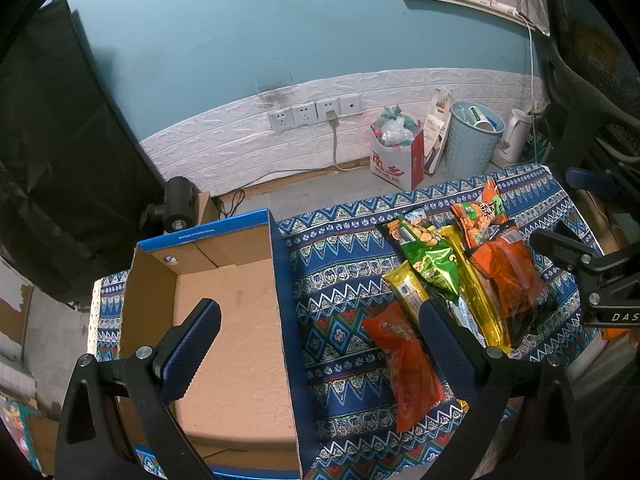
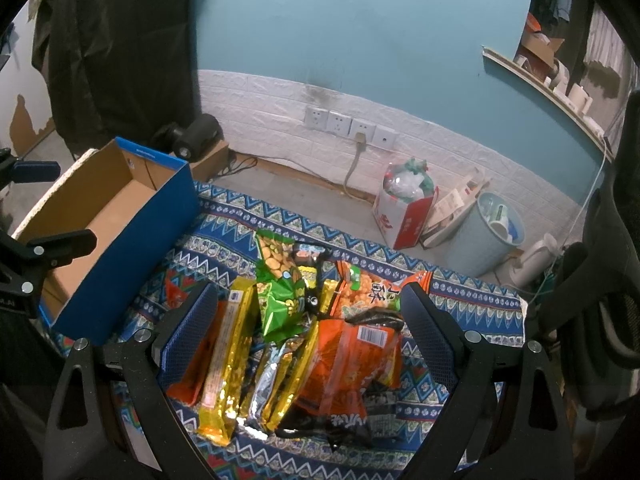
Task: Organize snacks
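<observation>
A blue-sided cardboard box (image 1: 280, 300) stands open on the left of the patterned cloth (image 1: 340, 240), and its brown floor shows bare. A heap of snacks lies to its right: a green bag (image 1: 430, 256), a long gold packet (image 1: 406, 290), a small orange packet (image 1: 408, 368) and a big orange-and-black bag (image 1: 508, 280). My left gripper (image 1: 318, 320) is open and straddles the box's right wall. My right gripper (image 2: 310, 300) hovers open over the heap, with the green bag (image 2: 280, 292), gold packet (image 2: 228, 356) and orange-and-black bag (image 2: 352, 360) between its fingers. The box (image 2: 120, 208) sits to its left.
Beyond the table's far edge the floor holds a pale blue bin (image 1: 472, 140), a red-and-white carton (image 1: 396, 160) and a white kettle (image 1: 514, 136). A black office chair (image 1: 592, 60) stands at the right. A dark cloth (image 1: 60, 140) hangs at the left.
</observation>
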### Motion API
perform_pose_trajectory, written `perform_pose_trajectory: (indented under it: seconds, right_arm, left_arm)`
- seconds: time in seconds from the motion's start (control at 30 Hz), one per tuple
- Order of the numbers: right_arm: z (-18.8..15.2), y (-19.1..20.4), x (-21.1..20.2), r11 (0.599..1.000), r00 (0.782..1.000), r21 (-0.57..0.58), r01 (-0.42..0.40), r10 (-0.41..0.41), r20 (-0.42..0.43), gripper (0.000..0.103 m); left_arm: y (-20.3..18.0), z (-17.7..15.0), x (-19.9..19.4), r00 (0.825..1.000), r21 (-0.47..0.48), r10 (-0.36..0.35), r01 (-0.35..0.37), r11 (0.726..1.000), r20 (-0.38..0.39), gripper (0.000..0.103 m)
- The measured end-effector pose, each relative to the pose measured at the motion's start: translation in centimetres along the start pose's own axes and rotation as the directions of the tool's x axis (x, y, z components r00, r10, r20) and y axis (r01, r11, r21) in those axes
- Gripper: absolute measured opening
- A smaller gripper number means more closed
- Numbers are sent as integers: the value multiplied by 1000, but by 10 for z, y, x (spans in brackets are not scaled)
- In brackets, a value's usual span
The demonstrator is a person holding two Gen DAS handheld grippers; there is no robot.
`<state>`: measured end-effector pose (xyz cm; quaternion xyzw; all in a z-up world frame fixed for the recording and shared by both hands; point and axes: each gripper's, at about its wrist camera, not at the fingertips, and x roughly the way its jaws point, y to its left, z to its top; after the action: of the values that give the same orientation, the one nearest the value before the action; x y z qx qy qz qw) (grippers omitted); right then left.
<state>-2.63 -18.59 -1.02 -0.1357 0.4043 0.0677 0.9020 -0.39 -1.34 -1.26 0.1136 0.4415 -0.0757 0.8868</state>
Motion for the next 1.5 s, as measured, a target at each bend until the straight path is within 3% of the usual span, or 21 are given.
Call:
perform_pose_trajectory:
  seconds: [1.5]
  right_arm:
    - [-2, -4, 2, 1000, 1000, 8, -15, 15, -26, 91]
  left_arm:
    - [-10, -2, 8, 999, 25, -24, 25, 999, -36, 100]
